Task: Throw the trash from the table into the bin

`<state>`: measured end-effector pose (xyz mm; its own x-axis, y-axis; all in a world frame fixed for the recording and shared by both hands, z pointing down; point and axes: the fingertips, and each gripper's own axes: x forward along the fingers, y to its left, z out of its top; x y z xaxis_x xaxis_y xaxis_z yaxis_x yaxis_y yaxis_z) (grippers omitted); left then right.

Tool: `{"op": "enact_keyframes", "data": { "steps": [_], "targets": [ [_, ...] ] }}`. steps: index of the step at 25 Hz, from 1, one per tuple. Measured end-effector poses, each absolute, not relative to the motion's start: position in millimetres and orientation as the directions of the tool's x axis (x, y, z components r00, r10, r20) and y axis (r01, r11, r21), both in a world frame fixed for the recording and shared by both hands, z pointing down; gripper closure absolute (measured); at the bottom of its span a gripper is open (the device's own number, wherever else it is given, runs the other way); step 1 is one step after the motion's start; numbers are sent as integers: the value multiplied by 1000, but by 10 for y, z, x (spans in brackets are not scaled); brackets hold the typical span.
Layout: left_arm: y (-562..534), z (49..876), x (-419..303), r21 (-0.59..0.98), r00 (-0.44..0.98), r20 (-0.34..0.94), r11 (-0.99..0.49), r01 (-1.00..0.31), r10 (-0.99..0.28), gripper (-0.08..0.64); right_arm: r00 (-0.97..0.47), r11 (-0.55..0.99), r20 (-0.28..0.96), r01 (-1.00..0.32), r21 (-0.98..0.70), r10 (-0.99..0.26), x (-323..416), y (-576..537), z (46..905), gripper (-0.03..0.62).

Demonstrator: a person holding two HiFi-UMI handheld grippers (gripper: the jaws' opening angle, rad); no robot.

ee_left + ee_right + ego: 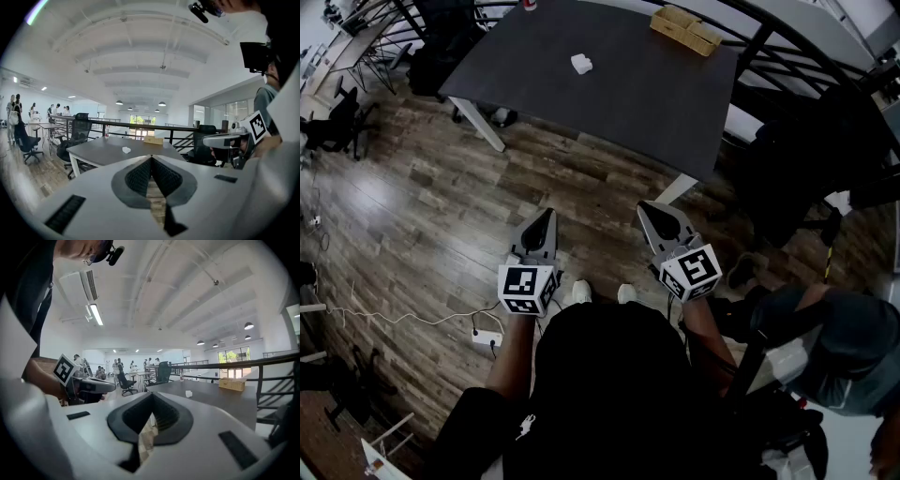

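Bare wooden floor (441,206) lies open from my feet to the tabletop (637,103) at 12 o'clock. A black chair (811,169) crowds its corner at 2 o'clock, the railing (757,45) beyond it. A seated person (853,347) blocks 4 o'clock. A power strip (487,338) lies at 8 o'clock.

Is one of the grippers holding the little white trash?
No, the white trash lies on the dark table, far from the left gripper and right gripper.

No legible words, numbers or brand names anywhere; only black-and-white square coded markers (521,281), not readable as text, on the white cubes (694,267) of the left gripper (546,216) and right gripper (650,208).
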<state>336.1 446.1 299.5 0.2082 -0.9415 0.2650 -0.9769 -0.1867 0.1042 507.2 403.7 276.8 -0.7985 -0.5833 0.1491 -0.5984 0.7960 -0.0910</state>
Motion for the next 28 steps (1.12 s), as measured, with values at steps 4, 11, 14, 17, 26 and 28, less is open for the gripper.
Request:
{"op": "enact_keyframes", "data": {
  "steps": [4,11,14,17,26,28],
  "targets": [
    [4442,2981,3353,96,230,240,-212,-972,-943,551,-797,797,153,-599,-82,-584,5026,4046,2772,586],
    [4441,2965,3270,93,246,231,-231,-969,-941,551,-786,785,155,-614,-81,-598,4955,4083,2795,586],
    [4434,2965,3242,93,253,227,-238,-967,-940,551,-782,781,150,-619,-80,-604,4932,4097,2794,586],
    [4431,2982,3229,95,259,234,-243,-965,-937,551,-776,776,149,-626,-71,-613,4924,4103,2789,586],
    [4437,2974,3102,104,268,229,-250,-963,-936,551,-764,761,124,-644,-83,-633,4835,4076,2728,586],
    [4440,2971,3049,102,271,229,-254,-962,-935,551,-762,759,119,-646,-84,-636,4785,4072,2714,586]
  ]
}}
